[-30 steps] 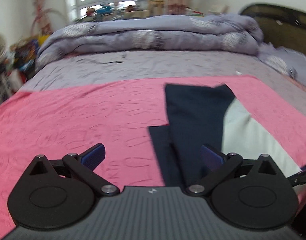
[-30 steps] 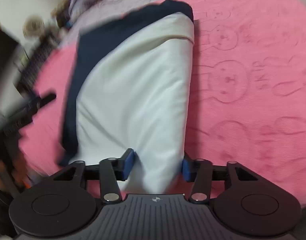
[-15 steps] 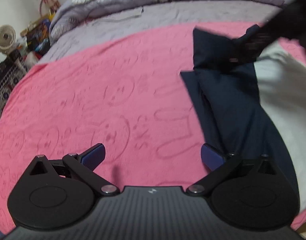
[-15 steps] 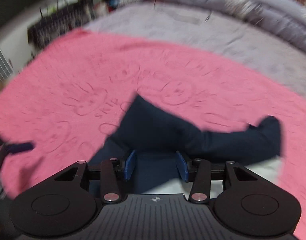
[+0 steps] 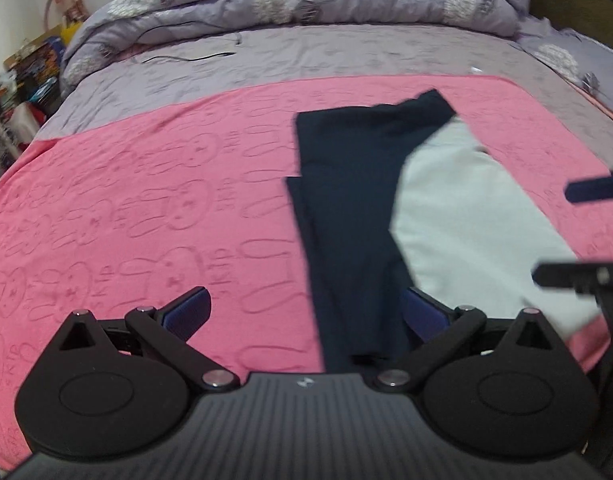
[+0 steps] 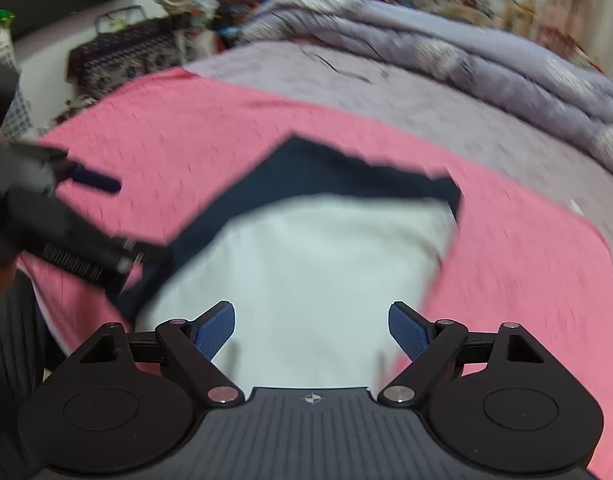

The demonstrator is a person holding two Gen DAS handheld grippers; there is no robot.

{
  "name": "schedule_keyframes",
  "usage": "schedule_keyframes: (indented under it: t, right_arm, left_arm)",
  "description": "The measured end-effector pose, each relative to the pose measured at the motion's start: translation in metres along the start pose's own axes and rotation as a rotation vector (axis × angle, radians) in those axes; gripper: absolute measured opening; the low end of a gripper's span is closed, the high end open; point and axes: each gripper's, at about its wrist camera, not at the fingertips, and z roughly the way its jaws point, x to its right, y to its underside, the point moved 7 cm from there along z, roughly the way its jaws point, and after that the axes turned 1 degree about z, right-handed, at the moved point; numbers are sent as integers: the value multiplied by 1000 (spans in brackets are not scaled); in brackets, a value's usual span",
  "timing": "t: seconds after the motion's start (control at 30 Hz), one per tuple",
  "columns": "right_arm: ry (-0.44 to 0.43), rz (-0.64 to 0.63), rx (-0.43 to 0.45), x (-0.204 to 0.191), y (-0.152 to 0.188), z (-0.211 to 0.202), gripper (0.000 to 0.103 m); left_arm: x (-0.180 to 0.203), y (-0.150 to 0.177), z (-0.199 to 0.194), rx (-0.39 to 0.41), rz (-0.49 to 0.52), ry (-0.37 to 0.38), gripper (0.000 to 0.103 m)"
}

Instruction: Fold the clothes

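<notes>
Both tongs hang above the bed with nothing held. On the left tongs (image 5: 304,314) the 2 blue pads stand wide apart; the pink blanket (image 5: 154,216) and the near end of the garment's dark part lie in the gap below, and neither pad presses on the cloth. The right tongs (image 6: 311,330) are spreading their jaws, already wide, over the pale panel; the cloth under them lies flat and the pads (image 6: 216,330) do not pinch it.

The garment (image 5: 458,208) lies on the pink blanket, toward the right in the left wrist view. It shows 2 colours: a navy part (image 5: 346,200), folded over into a long strip that runs away from the camera, and beside it a white panel (image 6: 322,264). In the right wrist view the navy cloth frames the white panel along its far edge and its left side.

At the left of that view the left tongs show as a blurred black frame with 1 blue finger (image 6: 94,180) pointing out over the blanket. In the left wrist view parts of the right tongs reach in from the right edge.

Beyond the blanket a grey-lilac sheet (image 5: 326,56) covers the bed, with a rolled quilt (image 5: 306,4) of like colour along the far side. A thin dark cable (image 5: 186,57) lies on the sheet.
</notes>
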Motion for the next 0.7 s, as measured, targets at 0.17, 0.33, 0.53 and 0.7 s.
schedule_keyframes:
  t: [0.17,0.33,0.53,0.7]
  right_arm:
    - [59,49,-53,3,46,-13,86]
    - [62,98,-57,5,51,-8,86]
    - [50,115,-52,4,51,-3,87]
    - [55,131,-63,6,52,7,87]
  left_arm:
    - [33,9,5,-44,42,-10,103]
    - [48,13,9,-57,87,-33,103]
    - [52,17,21,-87,76,-26,103]
    - [49,27,52,-162,11,26,103]
